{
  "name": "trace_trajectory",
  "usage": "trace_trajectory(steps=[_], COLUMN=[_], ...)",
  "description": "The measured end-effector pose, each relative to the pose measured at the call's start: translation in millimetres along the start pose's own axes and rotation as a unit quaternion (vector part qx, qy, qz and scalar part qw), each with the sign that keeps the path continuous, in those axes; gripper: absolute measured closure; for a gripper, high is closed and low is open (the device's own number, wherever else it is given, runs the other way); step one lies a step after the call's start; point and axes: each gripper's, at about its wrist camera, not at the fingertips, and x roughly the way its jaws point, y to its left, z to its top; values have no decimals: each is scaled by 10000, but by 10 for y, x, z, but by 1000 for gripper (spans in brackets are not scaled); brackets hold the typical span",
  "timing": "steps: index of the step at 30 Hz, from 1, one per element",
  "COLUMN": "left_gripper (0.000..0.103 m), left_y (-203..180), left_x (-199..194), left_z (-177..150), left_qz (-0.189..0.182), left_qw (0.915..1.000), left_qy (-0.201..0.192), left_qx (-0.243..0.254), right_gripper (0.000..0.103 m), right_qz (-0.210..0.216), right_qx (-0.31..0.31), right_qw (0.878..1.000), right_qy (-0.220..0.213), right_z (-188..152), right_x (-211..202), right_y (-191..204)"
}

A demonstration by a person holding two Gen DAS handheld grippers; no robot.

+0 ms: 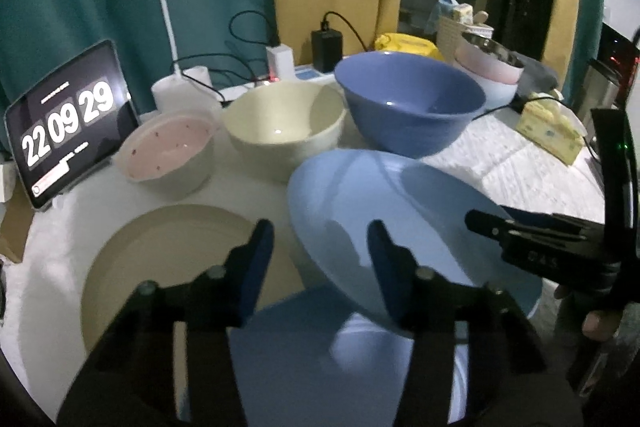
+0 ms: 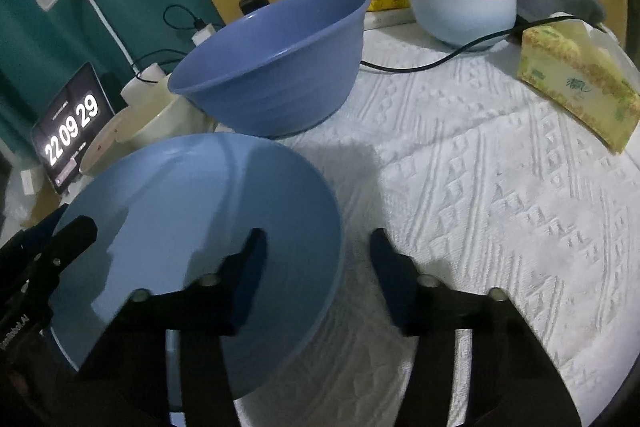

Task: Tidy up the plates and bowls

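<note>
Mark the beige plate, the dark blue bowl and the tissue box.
beige plate (image 1: 160,251): left wrist view, bare centre.
dark blue bowl (image 2: 280,79): right wrist view, outer wall.
tissue box (image 2: 576,87): right wrist view, printed side.

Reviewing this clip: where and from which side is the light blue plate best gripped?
Probably by its thin rim: the light blue plate is broad and shallow, offering no other hold. The edge nearest the right gripper borders open tablecloth, so come from that side, one finger over the rim.
</note>
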Motion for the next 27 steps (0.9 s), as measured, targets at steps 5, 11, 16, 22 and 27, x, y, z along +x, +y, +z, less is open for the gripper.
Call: trace_trajectory(steps=[5, 11, 16, 22, 27], left_gripper=[59, 59, 59, 59, 59], left_y=[-47, -34, -15, 14, 52], left_x=[-31, -111, -215, -381, -507], left_z=[-26, -55, -103, -154, -217], left_qz=[-55, -70, -100, -63, -43], left_qw=[10000, 9999, 9998, 9994, 9989], left_qy=[-46, -100, -169, -351, -455], left_qx=[47, 40, 17, 26, 54], right_gripper=[70, 75, 75, 75, 75], right_qz=[-71, -156, -202, -235, -257], right_qx=[-72, -109, -141, -254, -309], right_qw=[9999, 9998, 9995, 9990, 9986], right_qy=[23, -96, -192, -292, -342], right_z=[-29, -74, -86, -150, -194], right_x=[-2, -112, -212, -357, -430], right_y=[37, 62, 90, 206, 277])
